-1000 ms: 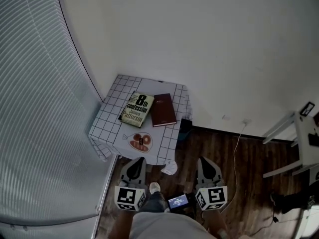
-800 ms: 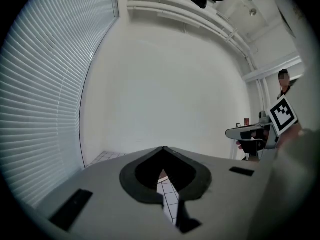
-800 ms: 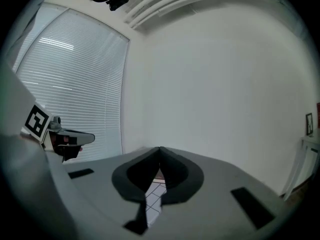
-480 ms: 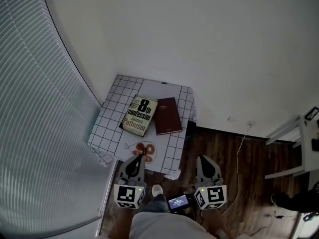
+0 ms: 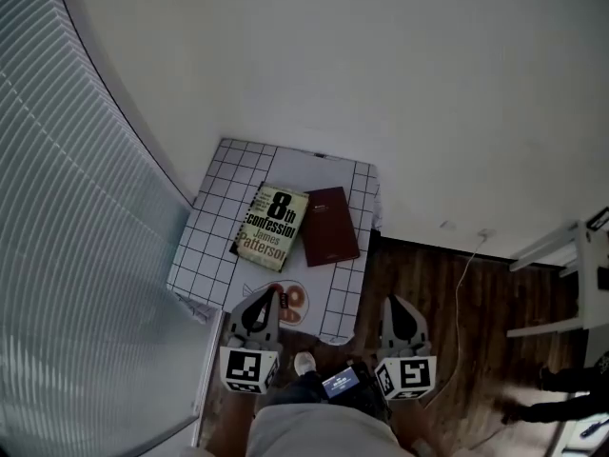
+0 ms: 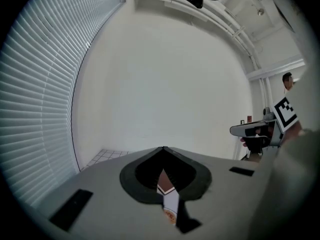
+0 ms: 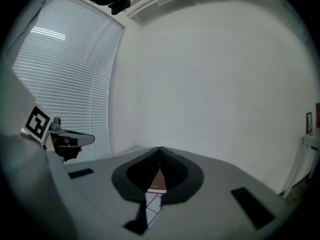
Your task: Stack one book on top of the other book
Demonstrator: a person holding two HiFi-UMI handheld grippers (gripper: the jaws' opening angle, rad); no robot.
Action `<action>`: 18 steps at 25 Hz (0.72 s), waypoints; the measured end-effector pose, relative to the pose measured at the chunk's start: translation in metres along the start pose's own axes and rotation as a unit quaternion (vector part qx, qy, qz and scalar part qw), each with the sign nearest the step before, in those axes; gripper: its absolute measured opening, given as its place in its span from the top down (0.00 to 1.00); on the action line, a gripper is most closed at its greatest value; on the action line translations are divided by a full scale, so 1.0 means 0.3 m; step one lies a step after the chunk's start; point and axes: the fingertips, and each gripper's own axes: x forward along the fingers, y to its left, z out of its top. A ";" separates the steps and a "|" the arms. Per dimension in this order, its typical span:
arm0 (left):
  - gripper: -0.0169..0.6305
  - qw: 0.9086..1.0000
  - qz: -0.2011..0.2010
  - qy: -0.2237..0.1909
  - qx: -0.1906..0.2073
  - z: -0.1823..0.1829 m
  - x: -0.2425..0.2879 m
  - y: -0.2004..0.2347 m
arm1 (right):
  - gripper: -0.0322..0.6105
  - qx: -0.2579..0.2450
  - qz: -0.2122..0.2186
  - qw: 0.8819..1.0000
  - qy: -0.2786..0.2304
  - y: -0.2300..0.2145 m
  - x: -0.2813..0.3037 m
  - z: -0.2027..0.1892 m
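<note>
Two books lie side by side on a small table with a white grid-pattern cloth (image 5: 214, 227): a pale one titled "8th confession" (image 5: 272, 228) on the left and a plain maroon one (image 5: 329, 225) on the right. My left gripper (image 5: 265, 296) is shut and empty, its tip over the table's near edge by a round red-patterned plate (image 5: 290, 299). My right gripper (image 5: 398, 303) is shut and empty, over the floor to the right of the table's near corner. In the left gripper view the shut gripper (image 6: 163, 148) hides most of the table. The maroon book (image 7: 157, 182) shows under the shut gripper (image 7: 160, 148) in the right gripper view.
Window blinds (image 5: 76, 255) curve along the left, right beside the table. A white wall (image 5: 400, 93) stands behind it. Dark wood floor (image 5: 466, 322) with a white cord (image 5: 460, 288) lies to the right, and white furniture (image 5: 582, 255) at the far right. A small screen (image 5: 341, 383) sits between the grippers.
Both grippers have moved forward towards the table, which now sits nearer in the head view. The left gripper's tip has come over the table's near edge. Both stay shut.
</note>
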 end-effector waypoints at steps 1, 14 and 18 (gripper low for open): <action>0.96 1.000 -0.002 0.001 -0.001 -0.005 0.010 0.002 | 0.94 0.002 -0.001 1.000 0.003 0.000 0.008 -0.004; 0.96 1.000 0.020 0.019 -0.008 -0.019 0.207 0.040 | 0.94 0.004 0.037 0.998 0.043 -0.069 0.243 -0.068; 0.96 0.999 0.034 0.031 -0.013 -0.040 0.283 0.057 | 0.94 0.004 0.055 0.997 0.062 -0.103 0.328 -0.103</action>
